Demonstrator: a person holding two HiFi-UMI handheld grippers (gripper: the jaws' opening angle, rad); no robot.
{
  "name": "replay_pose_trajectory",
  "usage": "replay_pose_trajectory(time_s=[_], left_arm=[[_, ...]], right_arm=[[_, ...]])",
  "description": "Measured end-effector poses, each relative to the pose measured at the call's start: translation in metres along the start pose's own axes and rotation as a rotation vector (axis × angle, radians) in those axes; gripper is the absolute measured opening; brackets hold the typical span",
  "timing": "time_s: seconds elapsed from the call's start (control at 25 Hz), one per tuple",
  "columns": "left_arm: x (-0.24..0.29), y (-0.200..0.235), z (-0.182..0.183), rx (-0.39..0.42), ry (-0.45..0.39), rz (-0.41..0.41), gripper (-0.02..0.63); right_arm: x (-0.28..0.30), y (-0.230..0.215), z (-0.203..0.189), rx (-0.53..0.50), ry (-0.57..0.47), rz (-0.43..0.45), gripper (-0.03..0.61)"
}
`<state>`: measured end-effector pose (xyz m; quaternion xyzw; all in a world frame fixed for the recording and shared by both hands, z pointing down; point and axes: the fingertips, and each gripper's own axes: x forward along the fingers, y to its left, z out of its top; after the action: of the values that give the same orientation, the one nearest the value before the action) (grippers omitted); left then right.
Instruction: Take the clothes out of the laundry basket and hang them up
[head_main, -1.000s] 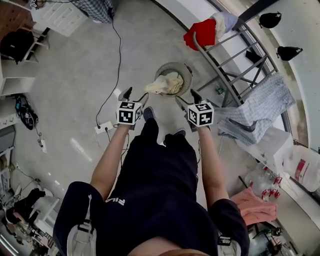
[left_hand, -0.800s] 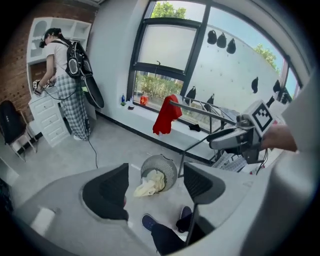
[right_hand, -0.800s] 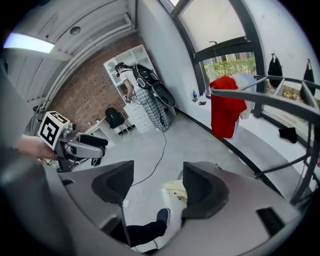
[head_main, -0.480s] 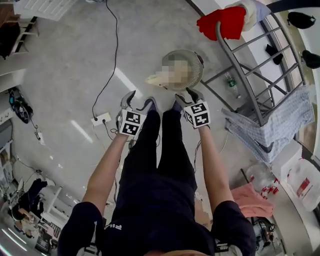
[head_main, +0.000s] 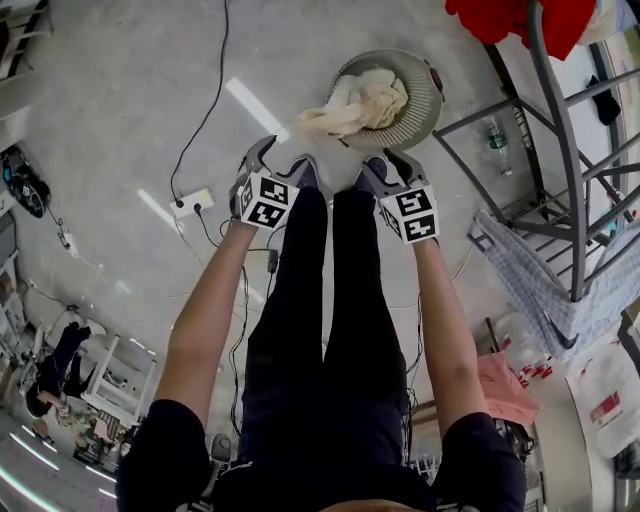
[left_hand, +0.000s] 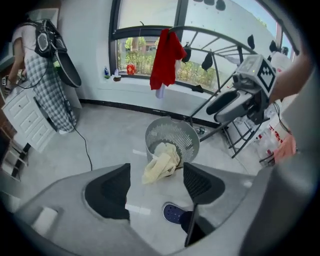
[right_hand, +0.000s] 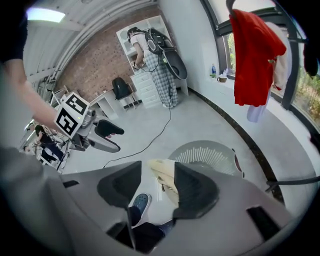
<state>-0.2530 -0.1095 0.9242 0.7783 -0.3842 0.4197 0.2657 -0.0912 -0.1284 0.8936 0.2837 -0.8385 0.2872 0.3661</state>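
The left gripper (left_hand: 155, 182) gapes wide, empty; the right gripper (right_hand: 152, 182), jaws just closing, stands narrower, also empty. Beyond, a crumpled cream cloth (head_main: 358, 102) trails lengthwise from the round grey slatted plastic basket (head_main: 428, 102), tail outside, rest hidden.

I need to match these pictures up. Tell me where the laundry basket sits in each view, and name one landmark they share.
Head view: laundry basket at the top, right of centre, with cream cloth spilling over its left rim.
Left gripper view: basket at the centre of the picture.
Right gripper view: basket low, right of centre.
Shared landmark: the hanging red garment, in all three views.
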Motion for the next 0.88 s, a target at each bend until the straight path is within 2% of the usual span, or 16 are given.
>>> replay_pose_trajectory(time_s=[0.12,0.28,0.52,0.56,0.64,0.68,0.88], left_arm=[[0.038,0.008,-0.026,0.072,0.035,-0.019,0.337],[0.089,0.024,-0.061,0.088,0.077,-0.018,0.337],[0.152,0.027,-0.107,0.181,0.127,-0.042,0.331],[0.159,0.030,-0.110,0.190,0.121,-0.032,0.303],[0.170,0.036,-0.111,0.210,0.093,-0.011,0.195],[0.173,0.037,-0.112,0.221,0.080,-0.007,0.169],[0.189,0.038,-0.120,0.256,0.089,-0.023,0.163]], right_arm=[[0.022,-0.004,-0.009,-0.011,-0.010,0.013,0.206],[0.058,-0.017,-0.026,-0.044,0.004,0.021,0.206],[0.090,-0.036,-0.049,-0.082,-0.004,0.026,0.204],[0.096,-0.040,-0.054,-0.084,-0.002,0.026,0.204],[0.107,-0.050,-0.063,-0.091,0.009,0.019,0.204],[0.112,-0.053,-0.066,-0.091,0.014,0.013,0.204],[0.122,-0.060,-0.074,-0.033,-0.004,-0.001,0.201]])
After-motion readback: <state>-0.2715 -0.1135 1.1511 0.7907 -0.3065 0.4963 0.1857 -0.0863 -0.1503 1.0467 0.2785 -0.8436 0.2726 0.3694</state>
